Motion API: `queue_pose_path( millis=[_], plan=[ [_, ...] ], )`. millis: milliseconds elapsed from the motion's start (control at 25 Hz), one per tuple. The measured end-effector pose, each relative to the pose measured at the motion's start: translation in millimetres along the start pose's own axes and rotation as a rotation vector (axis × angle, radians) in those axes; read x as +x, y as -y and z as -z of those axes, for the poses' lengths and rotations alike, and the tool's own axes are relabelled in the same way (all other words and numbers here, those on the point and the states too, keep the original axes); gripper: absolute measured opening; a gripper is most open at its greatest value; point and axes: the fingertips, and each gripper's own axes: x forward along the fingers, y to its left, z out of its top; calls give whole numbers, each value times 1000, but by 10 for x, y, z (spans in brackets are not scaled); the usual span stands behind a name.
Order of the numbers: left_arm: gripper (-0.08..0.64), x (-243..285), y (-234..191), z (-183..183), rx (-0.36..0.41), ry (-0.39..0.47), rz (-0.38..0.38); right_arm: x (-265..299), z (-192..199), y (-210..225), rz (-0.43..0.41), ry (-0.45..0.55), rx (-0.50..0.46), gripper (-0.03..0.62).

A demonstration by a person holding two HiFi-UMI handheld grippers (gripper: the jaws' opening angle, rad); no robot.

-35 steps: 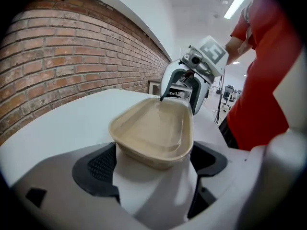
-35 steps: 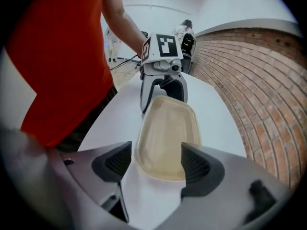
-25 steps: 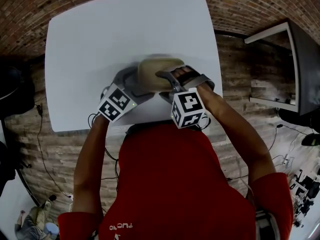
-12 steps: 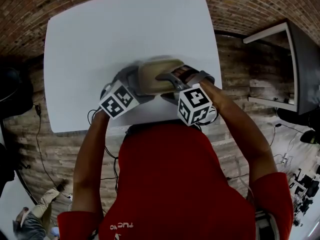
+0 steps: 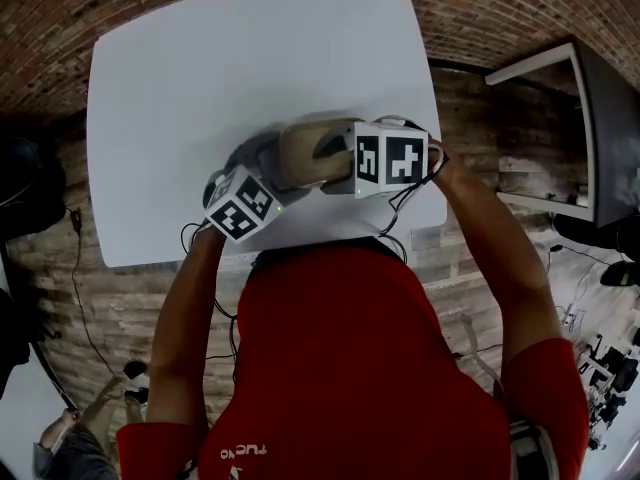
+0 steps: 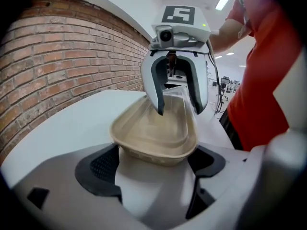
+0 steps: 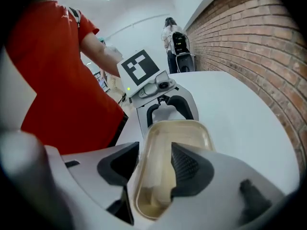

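Head view looks down on a white table (image 5: 250, 78) with brick flooring around it, and on the person in a red shirt (image 5: 350, 368) standing at its near edge. Both grippers meet over the near part of the table top, and between them is a shallow beige tray (image 5: 300, 153) with rounded corners, empty as far as I can see.

From the left gripper view, the left gripper (image 6: 153, 162) has its jaws spread wide and set against the outside of the tray's near end, so the tray sits clamped across its width and seems to be clear of the table. A brick wall (image 6: 57, 75) runs along that side. The right gripper (image 6: 180, 110) comes in from the opposite end. One finger dips inside the tray and the other stays outside, so it pinches the end wall. The right gripper view agrees: one dark pad (image 7: 189, 169) lies over the tray's inside and the other outside its rim.

I'd judge this a two-handed carry in mid-air. Any move from here calls for matched, level motion of both hands, since the thin wall could flex or slip.
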Motion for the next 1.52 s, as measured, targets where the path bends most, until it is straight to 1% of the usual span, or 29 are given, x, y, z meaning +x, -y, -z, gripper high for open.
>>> queue_pose_path(
  millis=[120,160,200,280,360,440,480,560,640,760,880,960,1080,1200,1280,1360,1440,1520],
  plan=[
    [456,-8,3,-11,3,1,-4,27,-25,2,-16,46,28,221],
    [456,-11,0,-10,1,1,-5,47,-39,4,-6,62,29,221],
    [456,-14,-5,-8,-5,4,-5,45,-50,0,20,51,18,222],
    [456,-35,-12,-23,-18,19,-2,13,-62,-8,118,-36,-61,232],
    [457,-58,-14,-29,-20,23,-1,33,-73,-4,239,-132,-185,236],
    [457,-60,-16,-21,-15,21,-1,88,-103,11,343,-203,-289,252],
    [457,-56,-20,-13,-13,19,-1,128,-127,21,380,-225,-322,259],
    [457,-40,-27,16,-8,9,-2,211,-182,53,433,-257,-359,265],
    [456,-27,-28,30,1,1,-7,286,-190,89,458,-302,-378,267],
    [453,-29,-17,-16,34,11,-13,351,-171,83,441,-362,-406,267],
    [454,-44,-20,-19,52,10,-3,347,-146,67,432,-395,-464,265],
    [454,-53,-19,14,57,4,22,351,-123,53,428,-399,-498,265],
    [454,-47,-22,33,71,4,66,359,-129,57,415,-373,-509,263],
    [454,-51,-31,33,81,10,69,363,-168,38,364,-307,-454,235],
    [449,-64,-42,38,74,17,55,331,-230,33,314,-230,-368,210],
    [433,-75,-68,35,64,25,37,278,-312,47,267,-153,-276,163],
    [426,-79,-90,41,59,23,28,251,-346,66,239,-119,-223,160],
    [426,-86,-95,57,64,15,31,231,-362,78,234,-104,-201,156]
  ],
)
